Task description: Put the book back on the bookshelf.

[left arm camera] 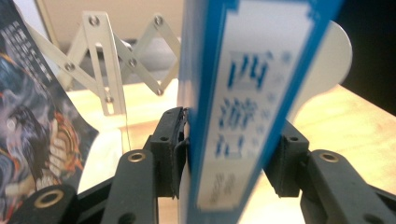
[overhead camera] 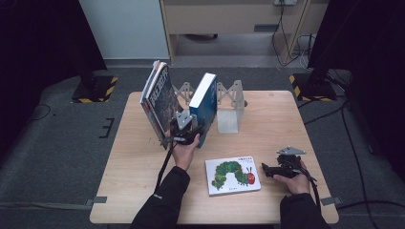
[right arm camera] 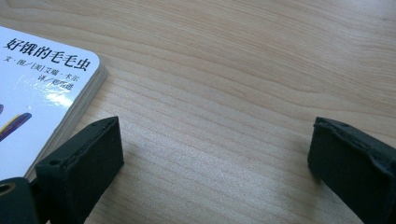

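Observation:
A thick blue book (overhead camera: 204,100) stands tilted on the wooden table (overhead camera: 272,119), its spine (left arm camera: 247,93) facing the left gripper view. My left gripper (overhead camera: 187,132) (left arm camera: 229,163) straddles its lower end: one pad touches the cover and a thin gap shows at the other, so the jaws are open around it. Left of it lean several magazines (overhead camera: 159,98) with a dark illustrated cover (left arm camera: 32,130). My right gripper (overhead camera: 268,170) (right arm camera: 215,154) rests open on the table beside a white caterpillar picture book (overhead camera: 232,175) (right arm camera: 37,79), nothing between its jaws.
A metal scissor-type bookend rack (overhead camera: 228,102) (left arm camera: 107,60) stands behind and right of the blue book, with a white end plate (left arm camera: 334,60) just past the book. Bare tabletop lies at the front left and far right. Black stands flank the table's far corners.

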`<move>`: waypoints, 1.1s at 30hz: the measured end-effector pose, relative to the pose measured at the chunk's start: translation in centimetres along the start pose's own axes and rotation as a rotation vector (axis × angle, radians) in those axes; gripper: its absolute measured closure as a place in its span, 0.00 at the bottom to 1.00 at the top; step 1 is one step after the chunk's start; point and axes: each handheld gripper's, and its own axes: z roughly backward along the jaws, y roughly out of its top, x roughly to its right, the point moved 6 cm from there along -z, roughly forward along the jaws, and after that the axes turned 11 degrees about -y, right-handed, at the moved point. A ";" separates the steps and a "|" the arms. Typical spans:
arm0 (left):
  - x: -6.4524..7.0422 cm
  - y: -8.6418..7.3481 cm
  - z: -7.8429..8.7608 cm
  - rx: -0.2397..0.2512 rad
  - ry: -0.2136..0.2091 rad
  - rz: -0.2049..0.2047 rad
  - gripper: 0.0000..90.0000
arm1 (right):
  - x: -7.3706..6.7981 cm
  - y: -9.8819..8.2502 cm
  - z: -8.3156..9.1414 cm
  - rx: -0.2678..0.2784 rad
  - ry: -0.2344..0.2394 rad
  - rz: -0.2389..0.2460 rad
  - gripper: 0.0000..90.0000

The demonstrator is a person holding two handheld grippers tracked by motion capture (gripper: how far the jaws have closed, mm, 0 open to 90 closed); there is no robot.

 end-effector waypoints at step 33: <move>0.2 0.8 -3.8 -0.007 0.009 0.036 0.59 | -0.2 0.1 0.0 0.003 0.010 0.008 0.04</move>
